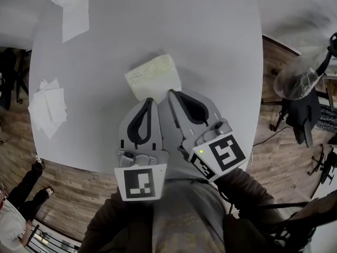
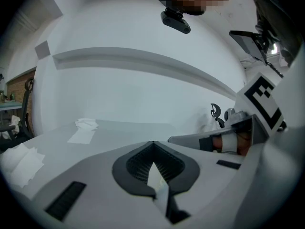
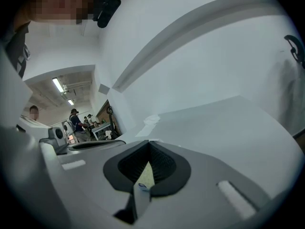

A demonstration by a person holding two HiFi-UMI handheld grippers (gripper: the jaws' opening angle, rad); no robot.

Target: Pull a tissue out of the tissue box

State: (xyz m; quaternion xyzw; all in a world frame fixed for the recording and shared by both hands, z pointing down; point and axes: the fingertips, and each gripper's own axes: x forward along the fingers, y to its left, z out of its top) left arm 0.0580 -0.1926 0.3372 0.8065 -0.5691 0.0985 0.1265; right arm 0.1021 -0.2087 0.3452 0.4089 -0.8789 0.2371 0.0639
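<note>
Tissue (image 2: 155,178), light, soft and easily torn, seems to be the white sliver pinched in the closed left gripper (image 1: 151,100); grip its edge gently. The closed right gripper (image 1: 169,92) pinches a yellowish sliver, likely the edge of the box (image 1: 154,77) just ahead of both tips. 2 piles (image 1: 48,107) lie well left on the table (image 1: 221,46), blocking nothing.

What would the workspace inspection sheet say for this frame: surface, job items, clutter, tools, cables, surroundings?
Surface: grey table, only paper items on it.
Job's things: yellowish tissue pack, at both tool tips.
Clutter: loose tissues at the far left corner and the left edge.
Grippers: left tool shut on a white strip, tissue or wrap unclear; right tool shut on a yellowish edge, apparently the tissue pack's.
Cables: thin cable on the floor, right of the table.
Surroundings: wood floor; stand with clear bag; bystander.
</note>
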